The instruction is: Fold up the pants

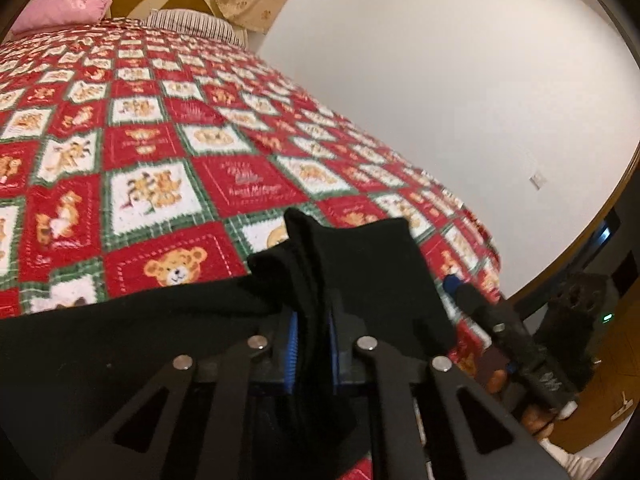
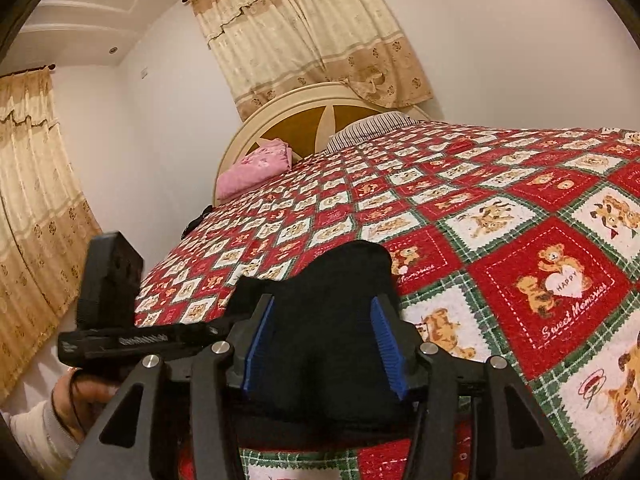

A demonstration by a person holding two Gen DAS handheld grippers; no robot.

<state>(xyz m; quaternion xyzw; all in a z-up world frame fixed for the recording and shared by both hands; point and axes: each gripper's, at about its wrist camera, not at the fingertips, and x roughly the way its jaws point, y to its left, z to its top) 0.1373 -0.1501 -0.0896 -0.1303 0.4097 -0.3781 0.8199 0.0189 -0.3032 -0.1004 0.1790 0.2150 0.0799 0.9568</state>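
Black pants [image 1: 360, 272] lie bunched on the near edge of a bed's red, white and green teddy-bear quilt [image 1: 160, 160]. My left gripper [image 1: 313, 320] is shut on a fold of them, its blue pads [image 1: 291, 340] pressed close on the cloth. In the right wrist view another mound of the pants [image 2: 340, 320] sits between the jaws of my right gripper [image 2: 324, 304]. Those jaws stand apart, and both blue pads [image 2: 386, 344] show their inner faces beside the cloth. Each gripper also shows at the side of the other's view, held by a hand [image 2: 80, 392].
The quilt [image 2: 520, 240] covers the whole bed. A pink pillow [image 2: 256, 168] and a striped pillow [image 2: 368, 124] lie by the round headboard [image 2: 304, 112]. Beige curtains [image 2: 304, 40] hang behind it. A white wall [image 1: 440, 80] runs along the bed's far side.
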